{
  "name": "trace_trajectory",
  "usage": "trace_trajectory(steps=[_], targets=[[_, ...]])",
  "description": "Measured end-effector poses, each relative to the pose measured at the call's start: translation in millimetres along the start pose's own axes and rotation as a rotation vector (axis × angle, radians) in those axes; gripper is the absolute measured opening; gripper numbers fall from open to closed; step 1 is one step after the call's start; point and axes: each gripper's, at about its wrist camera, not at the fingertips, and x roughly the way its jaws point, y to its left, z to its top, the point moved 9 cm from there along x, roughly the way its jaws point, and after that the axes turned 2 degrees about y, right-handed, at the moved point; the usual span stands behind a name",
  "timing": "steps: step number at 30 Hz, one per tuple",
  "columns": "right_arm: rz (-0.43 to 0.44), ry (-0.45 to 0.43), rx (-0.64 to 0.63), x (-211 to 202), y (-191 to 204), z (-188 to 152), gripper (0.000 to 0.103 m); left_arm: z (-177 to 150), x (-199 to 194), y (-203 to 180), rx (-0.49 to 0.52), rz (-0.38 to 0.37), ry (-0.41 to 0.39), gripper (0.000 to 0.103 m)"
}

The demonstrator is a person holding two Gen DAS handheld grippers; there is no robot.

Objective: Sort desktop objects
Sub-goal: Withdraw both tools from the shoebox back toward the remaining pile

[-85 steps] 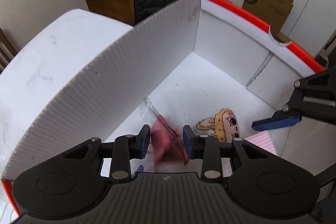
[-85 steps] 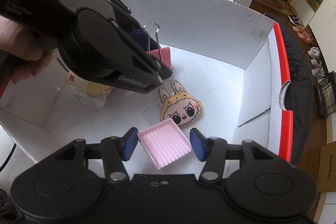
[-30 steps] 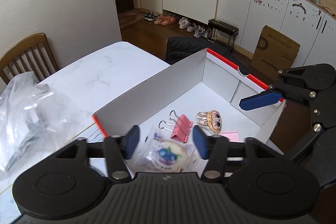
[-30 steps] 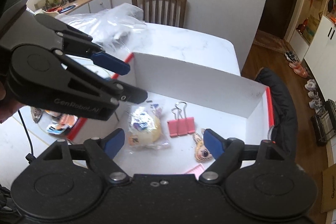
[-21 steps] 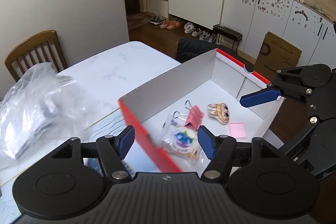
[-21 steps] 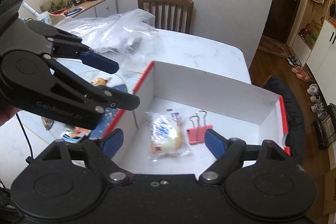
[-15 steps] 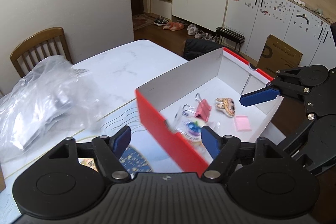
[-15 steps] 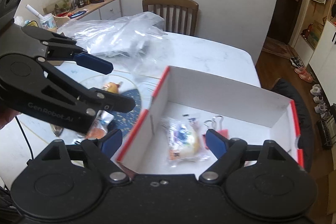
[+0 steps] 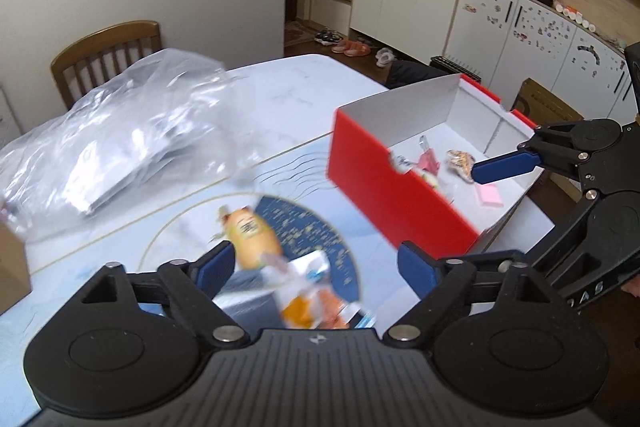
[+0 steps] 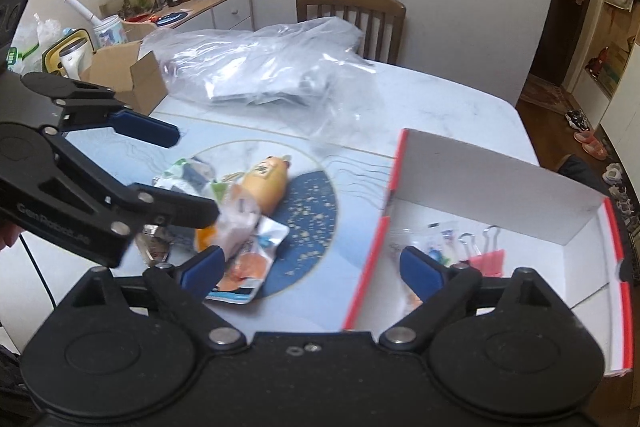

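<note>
**Both grippers empty over the snack pile, box waiting on the right**

Far left on the table lies a crumpled clear plastic bag (image 10: 264,67), well apart from the work. Next comes the left gripper (image 9: 312,267), jaws spread wide after having just been opening, nothing between the pads; it hovers above the loose pile on the blue round mat (image 10: 308,215). The pile holds a tan wrapped bun (image 10: 266,183), a pale crinkled packet (image 10: 236,219) leaning against it, and a flat salmon-printed pouch (image 10: 250,269) underneath. These look light and soft: the film wrappers will likely slip and crumple, so the bun is best taken across its plump middle with gentle pressure, the pouch by an edge lifted off the mat. The right gripper (image 10: 310,265) is likewise released, its jaws just having widened, straddling the gap between pile and box. Rightmost stands the red-sided white box (image 10: 368,259), already holding a wrapped pastry (image 10: 438,241), pink binder clips (image 10: 488,261), a cartoon charm (image 9: 460,159) and a pink card (image 9: 490,195).
</note>
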Motion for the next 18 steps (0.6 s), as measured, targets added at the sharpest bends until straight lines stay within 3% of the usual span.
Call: trace_trajectory(steps=[9,18], targets=[[-0.015,0.014,0.029,16,30,-4,0.096,-38,-14,48,-0.051,0.023,0.004,0.097],[-0.036,0.060,0.058,44,46,-15,0.096,-74,-1,63,-0.047,0.012,0.027,0.097]])
